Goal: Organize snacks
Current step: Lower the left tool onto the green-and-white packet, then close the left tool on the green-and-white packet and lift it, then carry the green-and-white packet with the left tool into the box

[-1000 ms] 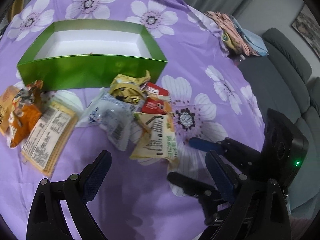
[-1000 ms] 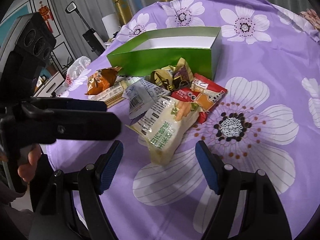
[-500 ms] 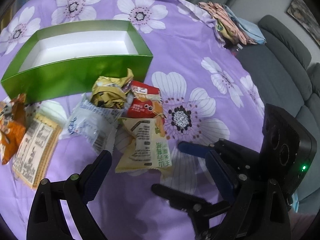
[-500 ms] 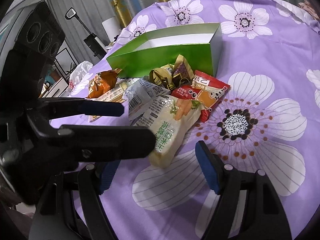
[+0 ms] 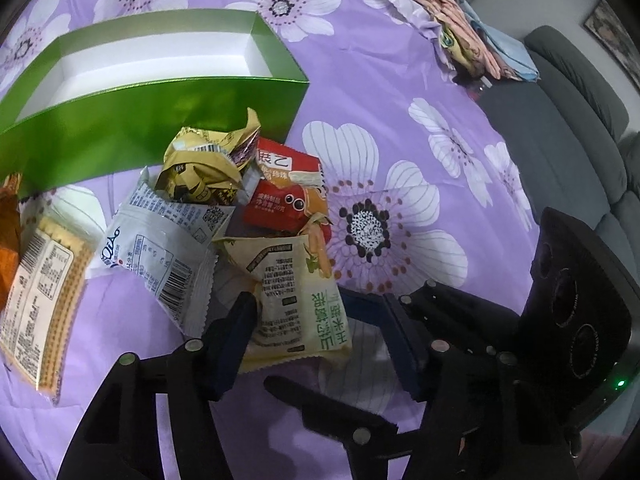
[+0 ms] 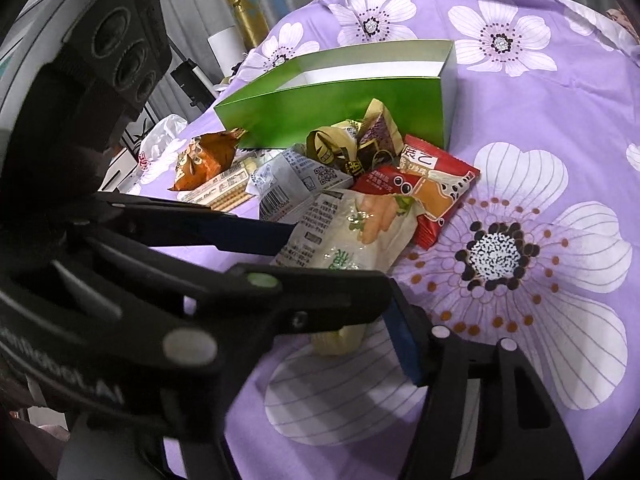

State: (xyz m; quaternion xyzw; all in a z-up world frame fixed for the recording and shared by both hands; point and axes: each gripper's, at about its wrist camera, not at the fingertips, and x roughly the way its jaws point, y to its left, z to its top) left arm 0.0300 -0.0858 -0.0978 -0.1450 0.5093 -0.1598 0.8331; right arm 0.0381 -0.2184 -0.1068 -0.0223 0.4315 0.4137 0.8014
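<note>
Step in hand: the left gripper (image 5: 320, 336) straddles the near end of the cream packet (image 5: 296, 300), so this looks like the first pick; the green box (image 5: 160, 120) shows only its white floor.
Left jaws: spread wide, one pad at each side of the cream packet, not yet pinching it.
Right gripper (image 5: 352, 340): low at the right of the pile, fingers apart and holding nothing, its far finger tip just beside the cream packet's right edge.
Next move: by my reading, close on the packet's near end, lift it clear of its neighbours, carry it over the box's near wall and drop it in.
Where the snacks are: heaped on the purple flowered cloth (image 5: 400, 92) against the box's near wall.
Cream packet: soft glossy film, puffy, crimped ends, green print.
Red packet (image 5: 288, 196): flat, shiny, its near edge tucked under the cream one's far end.
Gold wrapper (image 5: 204, 164): crumpled foil, standing up in peaks.
White sachet (image 5: 160, 252): thin film, barcode, serrated edge.
Cracker pack (image 5: 44, 296): clear wrap, long and flat, left.
Orange bag (image 6: 208, 156): crinkled, far left.
Box: glossy card, straight walls, open top.
</note>
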